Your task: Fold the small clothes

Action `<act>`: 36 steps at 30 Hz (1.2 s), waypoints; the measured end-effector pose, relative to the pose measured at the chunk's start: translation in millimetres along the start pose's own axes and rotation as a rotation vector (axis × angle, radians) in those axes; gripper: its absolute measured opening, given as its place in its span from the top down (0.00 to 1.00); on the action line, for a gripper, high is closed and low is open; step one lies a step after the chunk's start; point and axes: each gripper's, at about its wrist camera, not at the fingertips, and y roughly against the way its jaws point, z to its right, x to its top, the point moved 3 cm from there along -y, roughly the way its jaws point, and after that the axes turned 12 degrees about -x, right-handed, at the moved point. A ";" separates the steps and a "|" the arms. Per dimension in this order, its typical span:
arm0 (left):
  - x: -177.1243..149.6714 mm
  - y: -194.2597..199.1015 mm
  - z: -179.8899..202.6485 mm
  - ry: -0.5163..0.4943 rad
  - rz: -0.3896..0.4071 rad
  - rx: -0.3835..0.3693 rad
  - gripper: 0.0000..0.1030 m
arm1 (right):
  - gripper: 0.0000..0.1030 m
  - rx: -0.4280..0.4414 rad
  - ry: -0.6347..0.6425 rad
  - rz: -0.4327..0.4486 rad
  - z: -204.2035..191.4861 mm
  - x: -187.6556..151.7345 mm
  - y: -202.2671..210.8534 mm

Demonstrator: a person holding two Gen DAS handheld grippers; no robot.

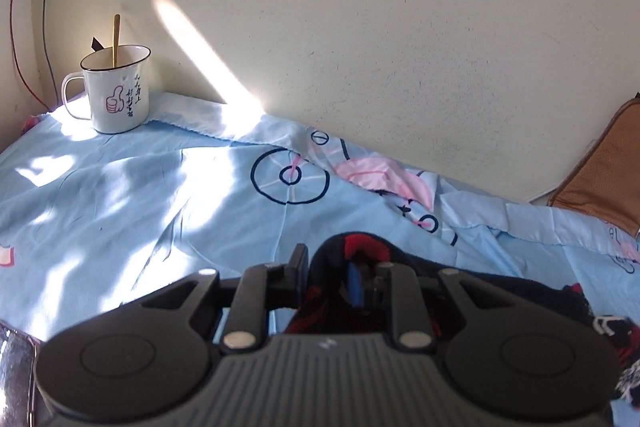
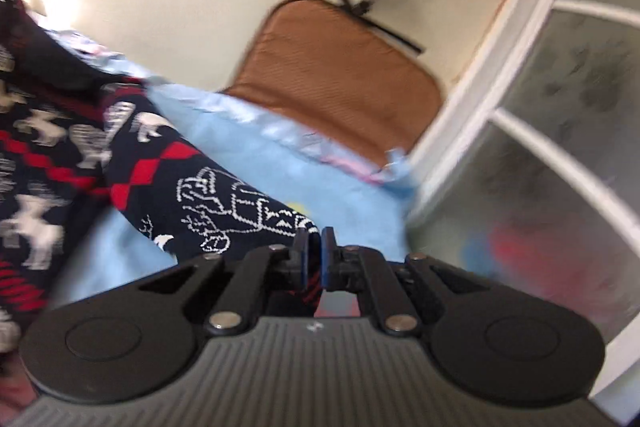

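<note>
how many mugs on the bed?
1. The mug stands in the far left corner of the bed by the wall, a spoon in it. The right wrist view shows none.

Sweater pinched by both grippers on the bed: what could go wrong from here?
1. The right gripper holds only a thin edge of the sweater; it may slip out under tension.
2. The left gripper holds bunched knit, so the fold could come out uneven.
3. A wide sweep could tip the mug on the bedsheet.
</note>
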 end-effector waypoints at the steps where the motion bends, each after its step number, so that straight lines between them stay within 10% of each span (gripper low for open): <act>1: -2.5 -5.6 1.0 -0.006 -0.010 0.001 0.81 | 0.84 -0.079 0.019 -0.043 4.3 -0.1 -24.2; 4: -9.8 -14.4 1.6 -0.011 -0.019 -0.003 0.81 | 0.79 -0.034 -0.038 -0.122 5.9 13.8 -52.9; 9: -8.6 -20.9 -2.8 -0.024 -0.036 -0.007 0.81 | 0.68 0.619 -0.409 -0.104 -35.2 81.8 -42.5; 13: -5.1 -21.8 -3.9 -0.028 -0.049 -0.019 0.81 | 0.66 0.938 -0.481 -0.239 -114.1 128.4 -61.1; 17: -5.4 -20.9 -0.4 -0.070 -0.054 -0.027 0.86 | 0.56 0.977 -0.402 -0.452 -186.5 138.2 -92.3; 19: -3.6 -21.8 0.0 -0.083 -0.049 -0.032 0.90 | 0.82 1.064 -0.443 -0.519 -202.2 138.6 -103.2; 23: 12.3 -33.5 -3.9 -0.013 -0.025 -0.037 0.85 | 0.87 0.933 -0.612 -0.340 -197.8 173.0 -122.9; 26: 11.4 -40.9 -5.4 -0.008 -0.066 -0.001 0.57 | 0.83 0.757 -0.625 -0.324 -192.1 182.3 -141.4; 36: -44.5 60.3 -52.2 0.005 -0.057 -0.100 0.34 | 0.68 1.037 -0.490 -0.288 -182.7 166.6 -37.4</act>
